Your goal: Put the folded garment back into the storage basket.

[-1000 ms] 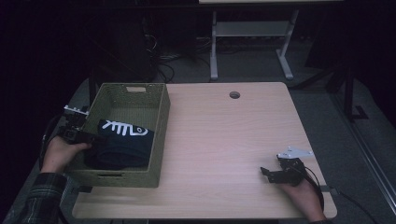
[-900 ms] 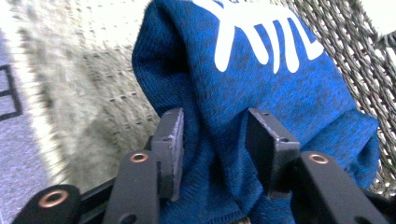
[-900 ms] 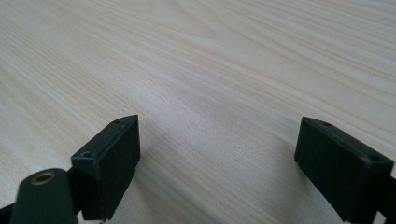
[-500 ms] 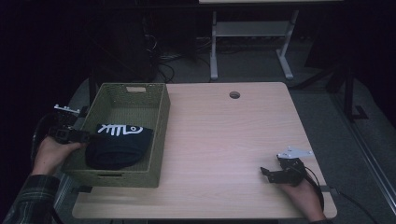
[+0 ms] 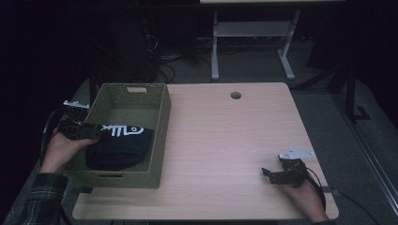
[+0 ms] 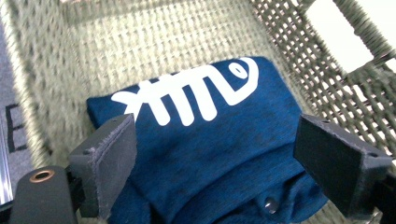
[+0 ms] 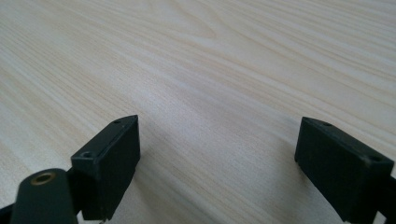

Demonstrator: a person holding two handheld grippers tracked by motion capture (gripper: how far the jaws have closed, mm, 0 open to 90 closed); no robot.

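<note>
A folded navy garment with a white fish-bone print lies in the green woven basket at the table's left. My left gripper hovers over the basket's left wall, above the garment. Its jaws have just been opening and now stand wide, with the cloth below them and free of the pads. My right gripper rests low over the bare wood near the front right corner, open, nothing between its fingers.
The light wooden table has a round cable hole near its far edge. A white stand and cables lie on the floor behind. The right table edge is close to my right hand.
The left gripper has let go of the navy garment, opened wide and drawn back up and left toward the basket's wall. The garment now lies in the basket. The right gripper has stayed put.
</note>
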